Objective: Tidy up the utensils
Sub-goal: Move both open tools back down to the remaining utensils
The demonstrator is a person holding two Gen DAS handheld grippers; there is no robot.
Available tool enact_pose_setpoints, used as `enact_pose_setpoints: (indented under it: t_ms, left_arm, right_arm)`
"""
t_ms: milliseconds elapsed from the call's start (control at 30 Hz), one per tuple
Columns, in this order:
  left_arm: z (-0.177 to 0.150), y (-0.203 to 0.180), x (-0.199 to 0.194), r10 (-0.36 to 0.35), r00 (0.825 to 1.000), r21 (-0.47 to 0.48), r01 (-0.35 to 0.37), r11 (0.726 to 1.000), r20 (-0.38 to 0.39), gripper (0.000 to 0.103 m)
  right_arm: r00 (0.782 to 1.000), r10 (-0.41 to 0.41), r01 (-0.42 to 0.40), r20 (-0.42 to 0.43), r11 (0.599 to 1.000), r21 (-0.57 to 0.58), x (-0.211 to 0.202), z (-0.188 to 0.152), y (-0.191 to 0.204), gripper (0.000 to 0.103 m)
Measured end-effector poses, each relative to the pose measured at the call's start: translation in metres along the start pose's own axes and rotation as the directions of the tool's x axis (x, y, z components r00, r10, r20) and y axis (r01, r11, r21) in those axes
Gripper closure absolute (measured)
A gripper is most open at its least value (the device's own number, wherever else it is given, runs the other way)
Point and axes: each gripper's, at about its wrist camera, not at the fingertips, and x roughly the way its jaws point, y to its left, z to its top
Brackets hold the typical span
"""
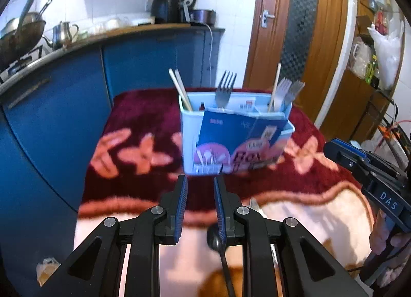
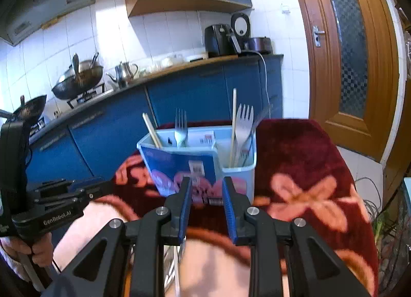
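Left tongs: your black two-finger left gripper (image 1: 200, 180), with ribbed blue pads, has its jaws a narrow way apart with nothing between the pads.
Right tongs: your black right gripper (image 2: 206, 182), with the same ribbed blue pads, also stands slightly parted and empty; in the left wrist view its body enters from the right edge, with your hand (image 1: 385, 235) on the grip.
Holder: the pale blue plastic utensil caddy (image 1: 188, 140), boxy with divided compartments and a glossy printed blue card across its front, stands upright on the cloth just beyond both sets of fingertips.
Contents: two slim wooden chopsticks (image 1: 179, 90) lean in its left compartment; one shiny metal fork (image 1: 224, 91) stands near the middle, tines up; a single wooden chopstick (image 1: 274, 89) and two matte grey forks (image 1: 289, 90) share the right compartment.
Loose piece: a dark, smooth spoon (image 1: 214, 239) with a rounded bowl lies on the cloth under your left fingers.
Surface: the plush dark-red blanket (image 1: 143, 117), fuzzy, with salmon flower shapes and a cream border, covers the table.
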Motion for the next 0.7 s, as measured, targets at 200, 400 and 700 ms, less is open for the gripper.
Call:
enact_pose_setpoints:
  t_ms: [200, 400, 700]
  left_arm:
    - [-0.015, 0.000, 0.003, -0.009, 0.997, 0.008, 0.009, 1.000, -0.071, 0.082]
    - [-0.030, 0.000, 0.010, -0.019, 0.989, 0.010, 0.021, 1.000, -0.149, 0.082]
    - [-0.048, 0.002, 0.027, -0.054, 0.961, -0.021, 0.051, 0.999, -0.271, 0.082]
  right_arm:
    - [0.998, -0.007, 0.007, -0.068, 1.000, 0.002, -0.003, -0.018, 0.001, 0.076]
    - [0.992, -0.017, 0.019, -0.127, 1.000, 0.018, -0.002, -0.034, -0.001, 0.076]
    - [0.976, -0.013, 0.023, -0.219, 0.999, 0.045, 0.004, -0.052, -0.004, 0.072]
